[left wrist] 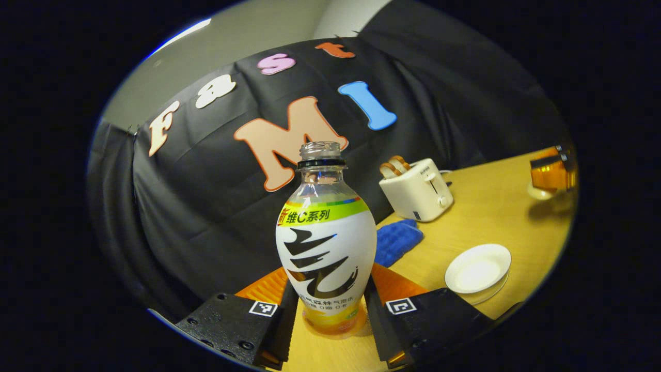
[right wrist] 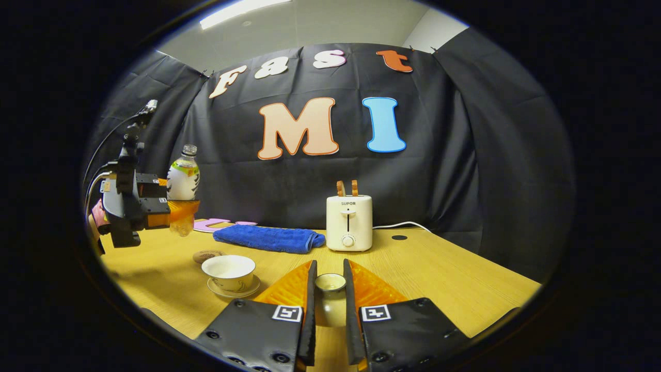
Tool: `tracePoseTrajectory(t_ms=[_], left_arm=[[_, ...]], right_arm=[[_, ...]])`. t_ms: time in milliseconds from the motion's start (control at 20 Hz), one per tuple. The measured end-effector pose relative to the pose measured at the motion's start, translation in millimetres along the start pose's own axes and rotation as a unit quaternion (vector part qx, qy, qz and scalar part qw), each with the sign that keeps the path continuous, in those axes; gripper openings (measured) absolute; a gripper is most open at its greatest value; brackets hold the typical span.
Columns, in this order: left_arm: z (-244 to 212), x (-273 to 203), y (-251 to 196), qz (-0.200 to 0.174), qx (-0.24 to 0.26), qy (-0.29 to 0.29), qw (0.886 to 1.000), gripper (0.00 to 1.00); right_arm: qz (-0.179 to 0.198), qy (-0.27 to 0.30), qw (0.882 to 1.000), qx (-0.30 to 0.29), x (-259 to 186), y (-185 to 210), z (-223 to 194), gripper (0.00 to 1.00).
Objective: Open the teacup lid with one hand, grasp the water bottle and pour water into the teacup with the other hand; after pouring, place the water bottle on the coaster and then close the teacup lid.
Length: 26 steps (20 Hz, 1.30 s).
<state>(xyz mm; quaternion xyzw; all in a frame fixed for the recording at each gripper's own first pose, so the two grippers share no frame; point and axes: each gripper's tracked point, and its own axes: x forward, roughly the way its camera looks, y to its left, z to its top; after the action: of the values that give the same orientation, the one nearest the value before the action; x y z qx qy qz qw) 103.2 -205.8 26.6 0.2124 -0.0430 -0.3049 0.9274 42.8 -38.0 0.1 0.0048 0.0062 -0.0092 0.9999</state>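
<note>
My left gripper [left wrist: 330, 289] is shut on the lower body of an uncapped water bottle [left wrist: 326, 232] with a white and green label, holding it upright. In the right gripper view that left gripper [right wrist: 178, 213] carries the bottle [right wrist: 183, 178] a little above the table's far left. The white teacup [right wrist: 229, 271] stands uncovered on its saucer, also seen low at the right as a white teacup [left wrist: 477, 268]. My right gripper [right wrist: 329, 274] is shut on the small round teacup lid [right wrist: 330, 283], held right of the cup. A brown coaster [right wrist: 206, 256] lies just behind the cup.
A white toaster [right wrist: 349, 222] with two slices in it stands at the back of the wooden table [right wrist: 439, 279], its cord trailing right. A folded blue cloth [right wrist: 268, 238] lies to its left. The right gripper [left wrist: 552, 173] appears far off at the table's right edge.
</note>
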Motion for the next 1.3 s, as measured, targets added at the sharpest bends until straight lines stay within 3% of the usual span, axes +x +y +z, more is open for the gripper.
tracePoseTrajectory(t_ms=[100,150,400,900,1300], left_arm=[[-1,5,2,0.006,-0.065,-0.010,0.998,0.60],[-8,13,4,0.009,-0.128,-0.012,0.992,0.60],[-46,44,0,-0.003,-0.192,0.014,0.981,0.60],[-65,54,-9,-0.011,-0.200,0.038,0.979,0.61],[-73,55,-11,-0.006,-0.201,0.049,0.978,0.67]], right_arm=[[0.000,0.000,1.000,0.000,0,0,0,0.27],[0.000,0.000,1.000,0.000,0,0,0,0.27],[-0.001,0.000,1.000,0.000,0,0,0,0.27],[-0.001,-0.001,1.000,-0.001,1,0,0,0.28],[-0.001,-0.001,1.000,-0.001,1,0,-1,0.27]])
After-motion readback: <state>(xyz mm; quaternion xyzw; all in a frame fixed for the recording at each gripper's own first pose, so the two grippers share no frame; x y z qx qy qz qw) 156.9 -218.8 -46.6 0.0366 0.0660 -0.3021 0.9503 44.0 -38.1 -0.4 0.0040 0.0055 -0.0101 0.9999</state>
